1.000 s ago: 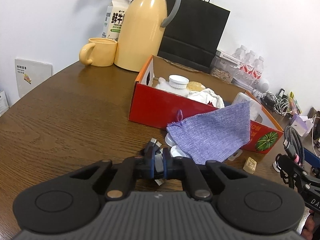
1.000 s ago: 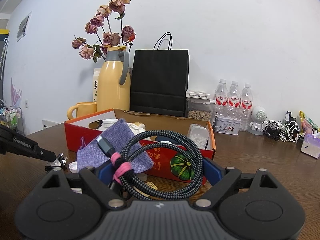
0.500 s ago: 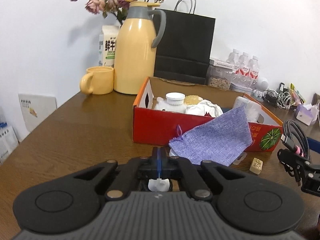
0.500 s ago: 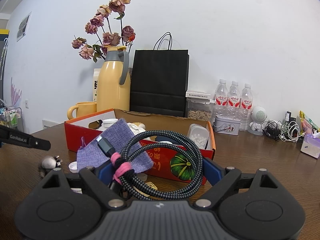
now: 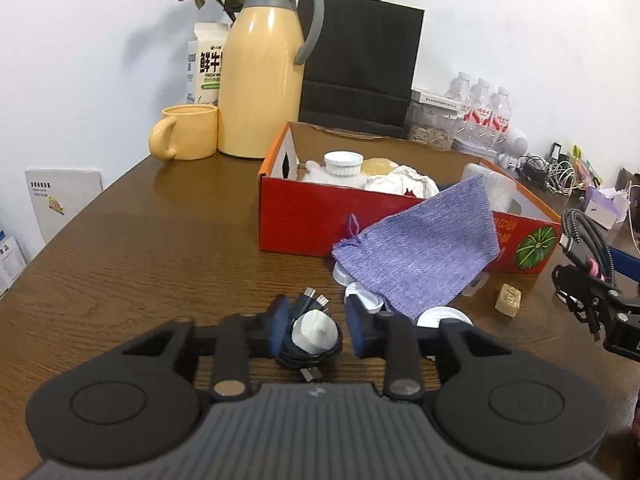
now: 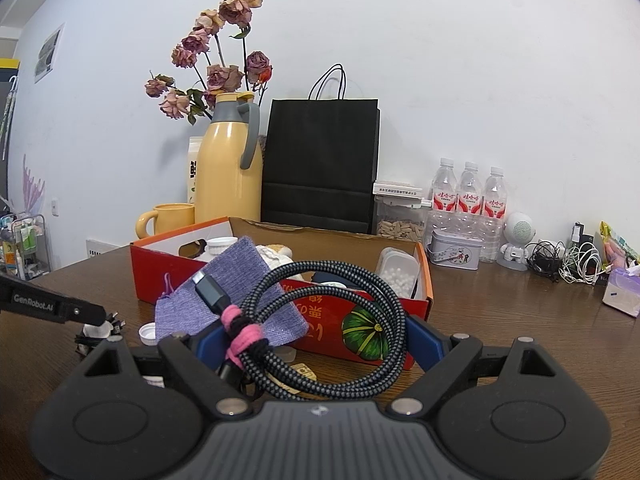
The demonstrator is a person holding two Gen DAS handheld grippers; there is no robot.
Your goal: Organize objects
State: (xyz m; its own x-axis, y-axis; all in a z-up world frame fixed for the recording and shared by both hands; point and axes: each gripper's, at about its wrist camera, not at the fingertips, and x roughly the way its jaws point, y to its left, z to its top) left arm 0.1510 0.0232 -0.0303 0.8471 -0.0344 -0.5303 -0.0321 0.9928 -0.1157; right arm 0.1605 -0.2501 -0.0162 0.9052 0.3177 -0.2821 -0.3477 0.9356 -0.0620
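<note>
- On the brown table (image 5: 120, 248), the left gripper (image 5: 316, 326) has just been spreading; the small charger bundle (image 5: 312, 336) lies loose between its pads.
- At three o'clock from it, the right gripper (image 6: 320, 340) pinches a coiled cable (image 6: 320, 328) before the red box (image 6: 360, 316).

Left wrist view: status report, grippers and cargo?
Left gripper just opening, white charger bundle loose between its fingers. Right gripper clamps braided cable coil. Purple pouch drapes red box.

My left gripper (image 5: 316, 320) points down at the table, its jaws just opened and parted with clear gaps. My right gripper (image 6: 320, 340) is spread wide, level, pads pressing outward-facing coils.
</note>
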